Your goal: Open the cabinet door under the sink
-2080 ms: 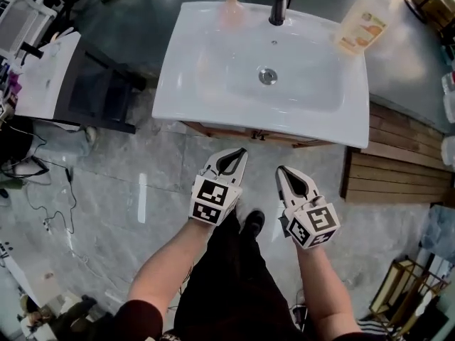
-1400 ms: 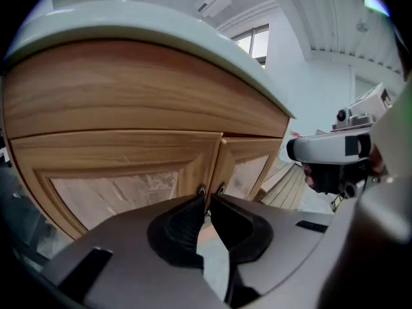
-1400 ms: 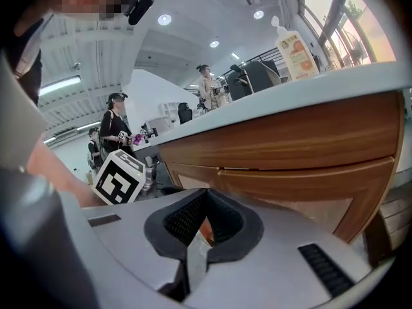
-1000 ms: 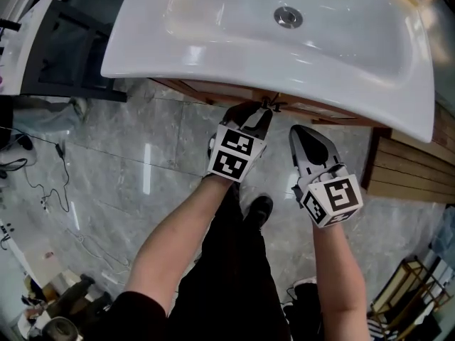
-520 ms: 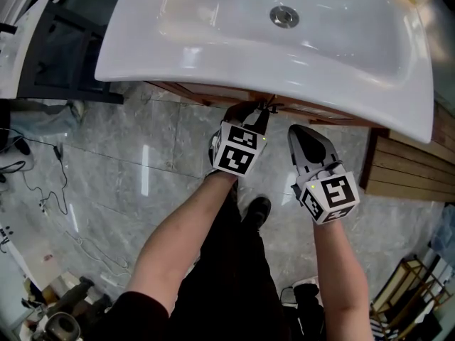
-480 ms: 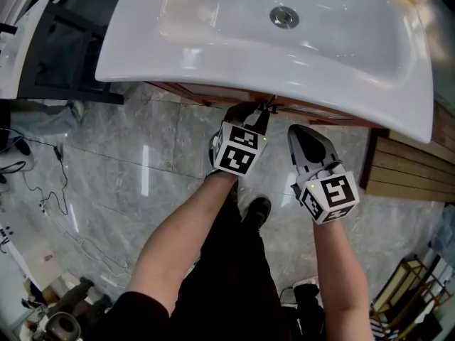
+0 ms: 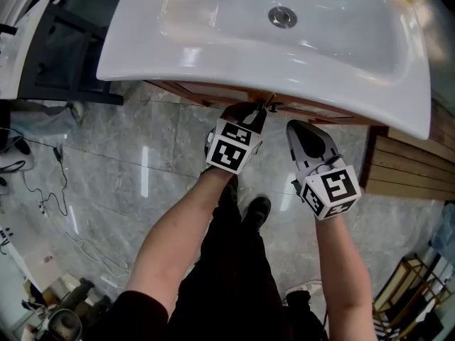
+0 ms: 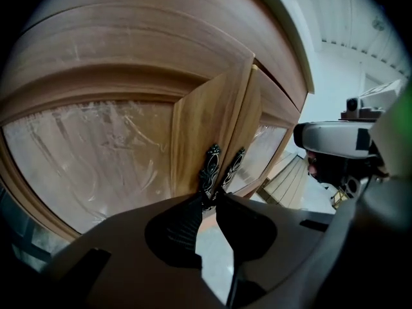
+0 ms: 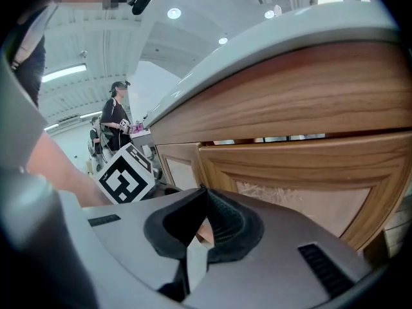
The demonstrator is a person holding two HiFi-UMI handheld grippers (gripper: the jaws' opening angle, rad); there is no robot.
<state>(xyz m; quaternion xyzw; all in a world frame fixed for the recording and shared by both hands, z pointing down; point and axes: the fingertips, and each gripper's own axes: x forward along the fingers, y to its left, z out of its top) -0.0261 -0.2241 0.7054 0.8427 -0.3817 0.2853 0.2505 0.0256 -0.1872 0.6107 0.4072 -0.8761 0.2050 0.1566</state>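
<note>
The wooden cabinet [image 7: 213, 91] stands under the white sink [image 7: 142, 55]. Two ornate dark handles [image 8: 210, 166] sit side by side where its two doors [image 8: 96, 153] meet. My left gripper [image 8: 209, 198] is at the left handle's lower end, which lies between its jaws. The jaws are closing, and I cannot see the pads pressing on it. In the head view the left gripper [image 7: 257, 111] reaches under the sink's rim to those handles [image 7: 270, 105]. My right gripper [image 7: 295, 128] hovers shut and empty just to the right, short of the right door [image 9: 309, 192].
A slatted wooden platform [image 7: 405, 169] lies on the floor to the right. A black stand [image 7: 64, 55] is at the left, with cables [image 7: 43, 190] on the marble floor. My shoe [image 7: 256, 208] is below the grippers. A person [image 9: 116, 124] stands far off.
The view has come closer to the sink, and my left gripper has gone from in front of the cabinet up to the door handles. Over the last second both grippers barely moved.
</note>
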